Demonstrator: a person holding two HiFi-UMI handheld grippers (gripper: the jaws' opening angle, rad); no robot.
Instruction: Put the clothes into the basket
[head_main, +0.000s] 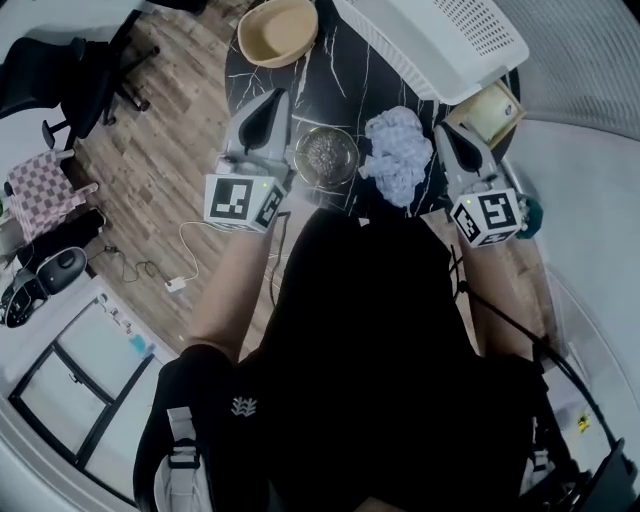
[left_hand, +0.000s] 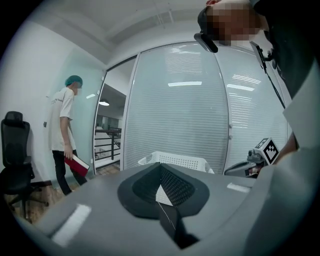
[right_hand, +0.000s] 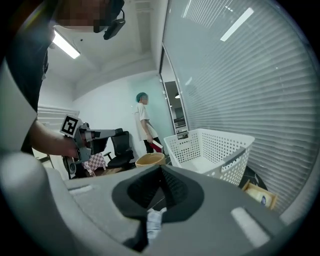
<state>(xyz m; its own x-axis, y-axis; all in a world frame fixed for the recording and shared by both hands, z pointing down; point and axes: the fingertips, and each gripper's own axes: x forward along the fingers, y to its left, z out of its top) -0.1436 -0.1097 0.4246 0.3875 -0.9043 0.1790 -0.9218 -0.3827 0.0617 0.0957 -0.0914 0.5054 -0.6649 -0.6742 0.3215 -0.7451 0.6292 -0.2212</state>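
Dark desk (head_main: 340, 85) carries the clothes (head_main: 398, 155) outside the basket (head_main: 450, 50); left tool (head_main: 277, 98) and right tool (head_main: 443, 132) are closed, empty.

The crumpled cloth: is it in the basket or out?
Out. The crumpled cloth lies bunched on the black table, beside the white basket, not inside it.

The left tongs (head_main: 276, 100) and the right tongs (head_main: 447, 137) are held level, well apart, pointing forward. The left forearm (head_main: 225, 290) and right forearm (head_main: 493, 305) are bare and extended. The right jaws are pressed together; the left jaws appear to meet likewise.
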